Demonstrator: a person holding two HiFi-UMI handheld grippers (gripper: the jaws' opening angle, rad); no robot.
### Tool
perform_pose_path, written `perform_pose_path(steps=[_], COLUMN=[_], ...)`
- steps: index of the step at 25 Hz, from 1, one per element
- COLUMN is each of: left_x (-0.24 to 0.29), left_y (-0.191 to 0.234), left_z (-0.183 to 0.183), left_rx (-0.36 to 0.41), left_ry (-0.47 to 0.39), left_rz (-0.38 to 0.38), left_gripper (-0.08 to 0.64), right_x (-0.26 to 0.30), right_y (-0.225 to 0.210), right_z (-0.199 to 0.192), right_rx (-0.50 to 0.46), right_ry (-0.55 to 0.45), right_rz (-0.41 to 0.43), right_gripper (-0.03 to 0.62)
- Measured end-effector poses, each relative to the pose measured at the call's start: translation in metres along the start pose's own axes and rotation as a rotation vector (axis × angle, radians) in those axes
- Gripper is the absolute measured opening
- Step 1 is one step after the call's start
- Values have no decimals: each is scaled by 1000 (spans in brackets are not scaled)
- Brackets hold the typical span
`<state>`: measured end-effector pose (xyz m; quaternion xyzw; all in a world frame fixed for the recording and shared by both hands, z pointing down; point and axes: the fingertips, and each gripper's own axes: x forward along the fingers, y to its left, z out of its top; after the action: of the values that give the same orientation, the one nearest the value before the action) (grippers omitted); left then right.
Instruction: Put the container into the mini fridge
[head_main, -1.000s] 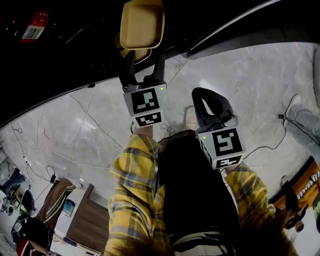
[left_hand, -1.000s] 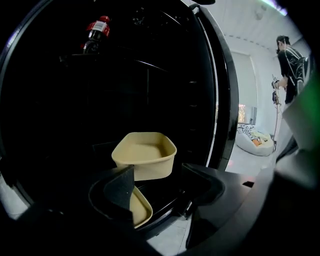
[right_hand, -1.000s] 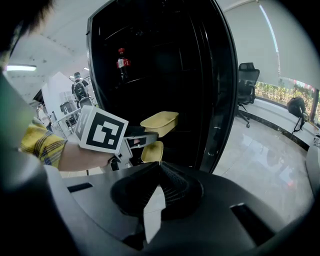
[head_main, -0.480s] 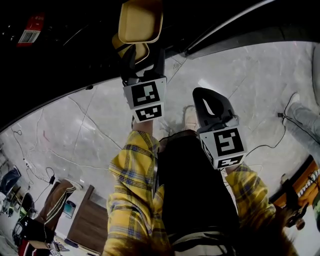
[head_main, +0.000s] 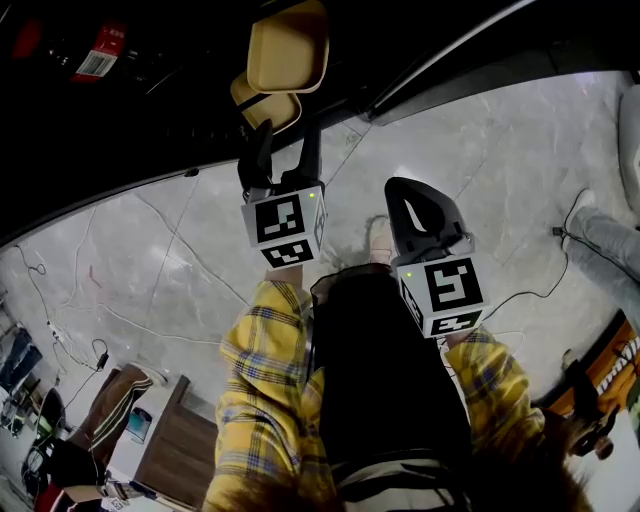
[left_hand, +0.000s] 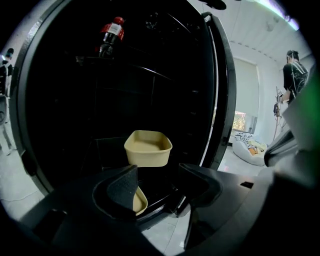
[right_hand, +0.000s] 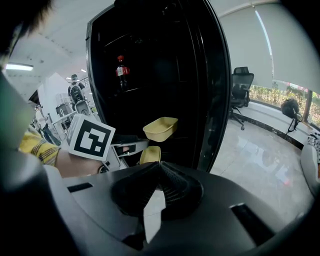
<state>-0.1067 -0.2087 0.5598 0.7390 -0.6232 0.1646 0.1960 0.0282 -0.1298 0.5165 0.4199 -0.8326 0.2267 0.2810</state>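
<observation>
Your left tool (left_hand: 157, 166) is closing on nothing. Its view shows the container (left_hand: 148, 148) on a shelf inside the mini fridge (left_hand: 220, 100). Your right tool (right_hand: 159, 162) is closed and empty.

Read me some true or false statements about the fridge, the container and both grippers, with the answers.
1. The tan container sits on a shelf inside the mini fridge. True.
2. The left gripper is clamped on the container. False: its jaws are apart and closing with nothing between them; the container stands free beyond them.
3. A red-labelled bottle stands on an upper shelf. True.
4. The right gripper has its jaws wide apart. False: they are together, holding nothing.
5. The fridge is closed. False: it stands open, shelves in view.
</observation>
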Motion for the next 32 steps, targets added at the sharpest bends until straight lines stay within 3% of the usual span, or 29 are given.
perform_pose_path(steps=[16,24,32], left_x=[-100,-167,-211], left_y=[-15,-17,-14], left_z=[32,59,95], left_rx=[-64,-71,-15], left_ry=[-9,-9,-47], left_rz=[-61,-75,-94], left_gripper=[233,150,69], right_x=[-35,-68,-105], right_y=[5,16,31], right_z=[40,68,80], right_rx=[47,44,52], right_ry=[-73,-108,-142], right_rz=[-68,-93,-108], right_gripper=[28,26,26])
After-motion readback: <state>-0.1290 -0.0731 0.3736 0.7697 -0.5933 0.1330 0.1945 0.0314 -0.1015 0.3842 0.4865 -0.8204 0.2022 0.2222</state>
